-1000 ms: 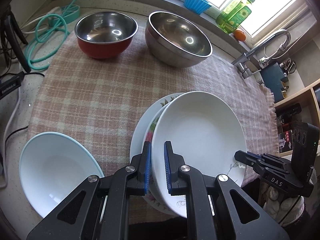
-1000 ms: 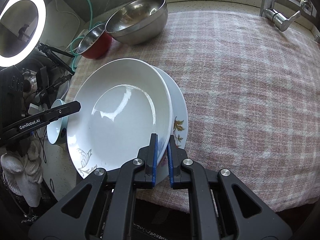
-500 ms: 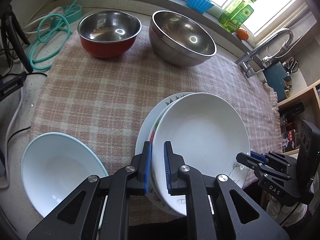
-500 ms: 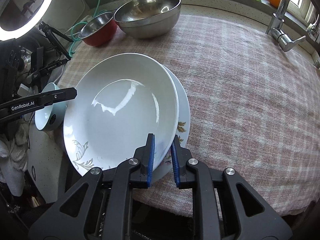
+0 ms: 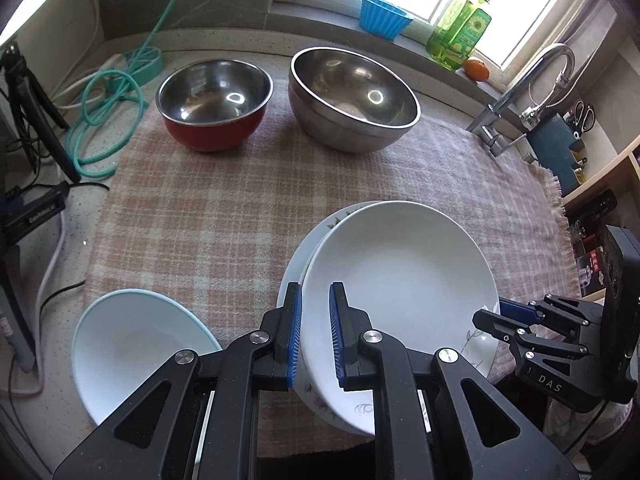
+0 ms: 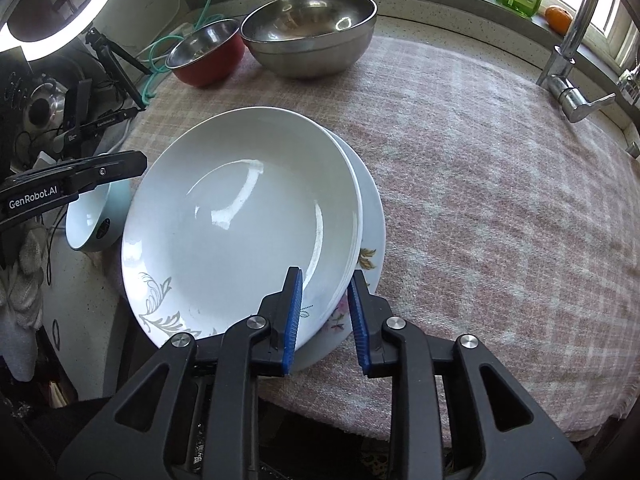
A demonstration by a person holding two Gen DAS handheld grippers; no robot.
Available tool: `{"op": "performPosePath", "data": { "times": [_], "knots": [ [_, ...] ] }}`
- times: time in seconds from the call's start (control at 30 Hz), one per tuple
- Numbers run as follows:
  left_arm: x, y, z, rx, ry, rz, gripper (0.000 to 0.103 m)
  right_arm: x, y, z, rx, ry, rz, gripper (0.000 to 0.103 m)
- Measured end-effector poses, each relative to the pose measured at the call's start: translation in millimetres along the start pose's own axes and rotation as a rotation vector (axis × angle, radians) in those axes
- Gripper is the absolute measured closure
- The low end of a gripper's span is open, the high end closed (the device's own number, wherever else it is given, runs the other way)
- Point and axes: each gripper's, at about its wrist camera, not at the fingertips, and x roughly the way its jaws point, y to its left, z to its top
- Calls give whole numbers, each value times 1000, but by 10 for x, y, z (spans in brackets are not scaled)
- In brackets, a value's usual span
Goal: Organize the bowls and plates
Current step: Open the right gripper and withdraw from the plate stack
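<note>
Two plates stacked at near counter edge: white plate [image 6: 240, 216] nested on floral plate [image 6: 370, 248], overhang lets jaws reach rims. Right gripper [image 6: 325, 312] parted, straddling both rims, no pinch. Left gripper [image 5: 314, 334] spread around opposite rim, likely releasing. Blue bowl [image 5: 136, 344] beside, left. Far: red bowl [image 5: 214, 104], steel bowl [image 5: 352, 98], unnested.

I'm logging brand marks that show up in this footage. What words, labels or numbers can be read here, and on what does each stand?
"GenRobot.AI": on the side of the left tool, seen from the right wrist.
"DAS": on the body of the right tool, seen from the left wrist.
"GenRobot.AI", faint: on the black device at the counter's left edge.
Green soap bottle: label too blurred to read.
Small black device beside the tripod: print too small to read.
</note>
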Motion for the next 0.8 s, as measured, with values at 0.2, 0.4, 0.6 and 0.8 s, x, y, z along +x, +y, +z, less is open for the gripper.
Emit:
{"op": "performPosePath", "data": {
  "times": [0.2, 0.4, 0.6, 0.8],
  "knots": [
    [-123, -62, 40, 38, -51, 33, 74, -200, -71, 53, 23, -89, 11, 46],
    [-195, -120, 89, 49, -86, 46, 57, -363, -216, 135, 68, -159, 16, 31],
    [-240, -155, 127, 52, -103, 49, 43, -426, -340, 224, 98, -177, 29, 24],
    [-243, -159, 180, 31, -104, 35, 35, -496, -471, 312, 121, -193, 48, 23]
  ]
}}
